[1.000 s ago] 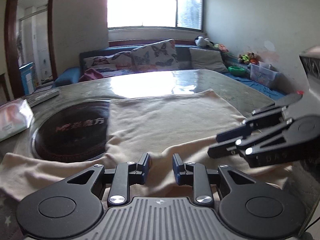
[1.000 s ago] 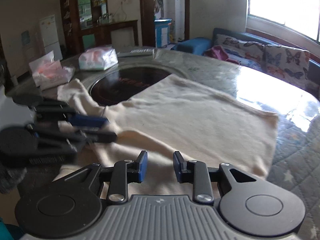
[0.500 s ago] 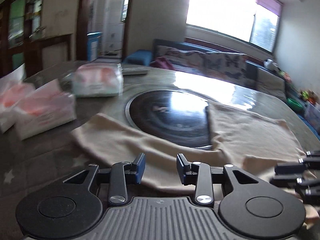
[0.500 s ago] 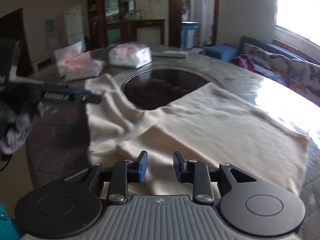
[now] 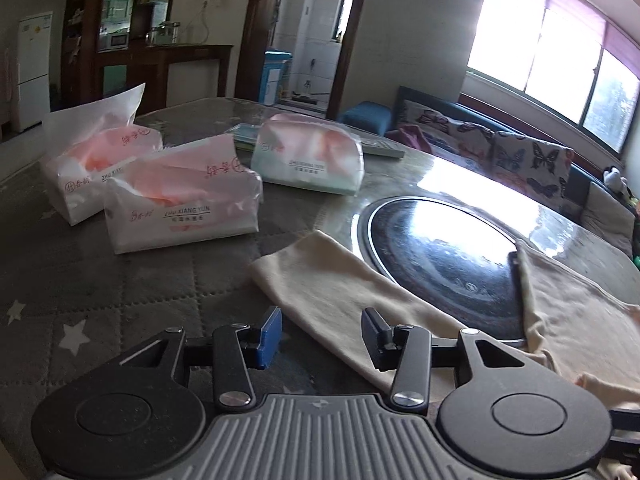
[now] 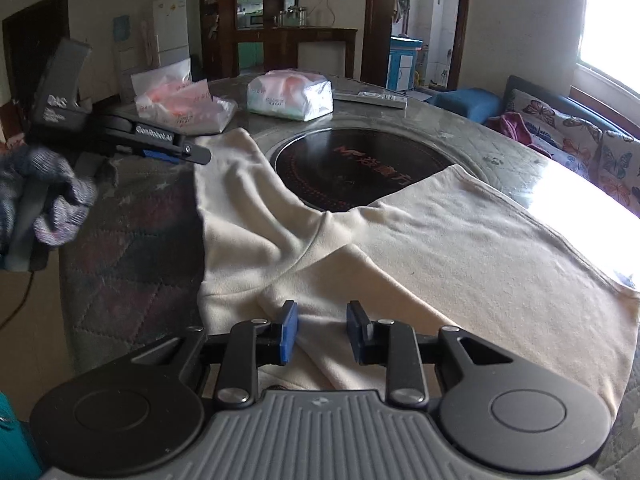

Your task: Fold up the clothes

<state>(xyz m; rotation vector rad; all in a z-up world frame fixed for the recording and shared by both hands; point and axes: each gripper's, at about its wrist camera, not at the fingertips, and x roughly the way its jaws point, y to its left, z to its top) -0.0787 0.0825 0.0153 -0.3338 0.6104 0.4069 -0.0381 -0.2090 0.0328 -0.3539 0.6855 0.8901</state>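
One cream long-sleeved top (image 6: 460, 248) lies flat on the round worktop (image 5: 120, 288), its body spread toward the window side and partly covering the dark round cooker plate (image 6: 348, 168) set in the middle of the worktop. Its long axis, from the right wrist view, runs from the near edge of the worktop away toward the bright window at the right. One sleeve (image 5: 336, 292) stretches out from the body to the left, along the near rim of the cooker plate, its cuff end pointing toward the tissue packs; a second sleeve or fold lies across the body near the right gripper, though from this angle it is hard to say which. The left gripper (image 5: 322, 334) hangs just above the sleeve with its fingers (image 5: 269, 336) spread apart and nothing between them. The right gripper (image 6: 322, 330) hovers low over the near hem of the top, its fingers (image 6: 289, 332) also parted and empty. In the right wrist view the left gripper shows from the side, held by a hand in a grey knitted glove (image 6: 48, 196). Three packs of tissues (image 5: 180, 204) sit on the far left of the worktop, two in pink wrapping close together and one paler pack apart, with one remote control (image 6: 370, 99) beyond them.
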